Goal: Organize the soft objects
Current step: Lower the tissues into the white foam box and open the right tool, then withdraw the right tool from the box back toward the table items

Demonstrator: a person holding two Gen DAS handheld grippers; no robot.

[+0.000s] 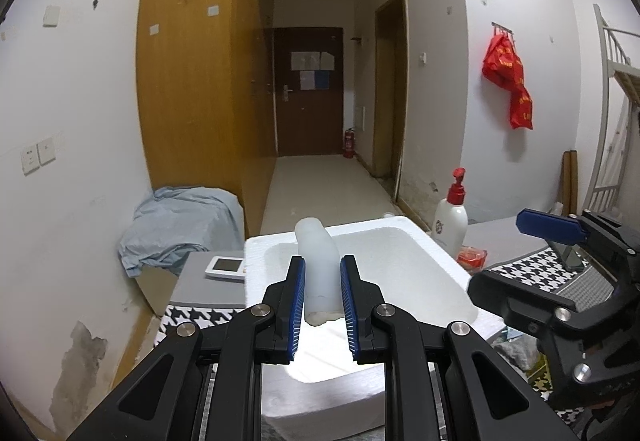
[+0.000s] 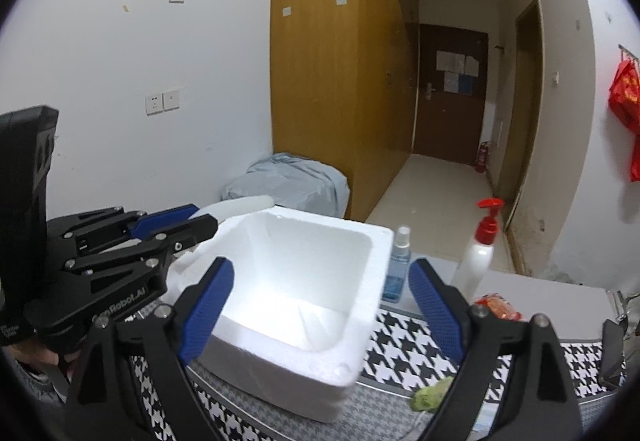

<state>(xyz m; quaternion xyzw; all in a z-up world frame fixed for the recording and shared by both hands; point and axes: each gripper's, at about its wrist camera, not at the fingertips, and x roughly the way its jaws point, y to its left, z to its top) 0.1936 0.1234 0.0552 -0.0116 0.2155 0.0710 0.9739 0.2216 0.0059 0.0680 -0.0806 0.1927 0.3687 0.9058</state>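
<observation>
My left gripper (image 1: 323, 261) is shut on a pale, translucent soft roll (image 1: 316, 253), which stands upright between the blue pads above the white foam box (image 1: 400, 225). From the right wrist view, the same gripper (image 2: 176, 221) reaches over the box's left rim (image 2: 240, 219), and the roll (image 2: 244, 204) sticks out past its tips. My right gripper (image 2: 322, 265) is open wide, with its jaws either side of the box's empty hollow and nothing between them. One of its blue pads (image 1: 548, 227) shows at the right of the left wrist view.
The box sits on a houndstooth cloth (image 2: 404, 345). Right of it are a blue spray bottle (image 2: 398, 265), a white pump bottle (image 2: 478, 257), a red packet (image 2: 498, 307) and a green soft lump (image 2: 430, 395). A white device (image 1: 226, 267) and a blue cloth heap (image 1: 180, 225) are on the left.
</observation>
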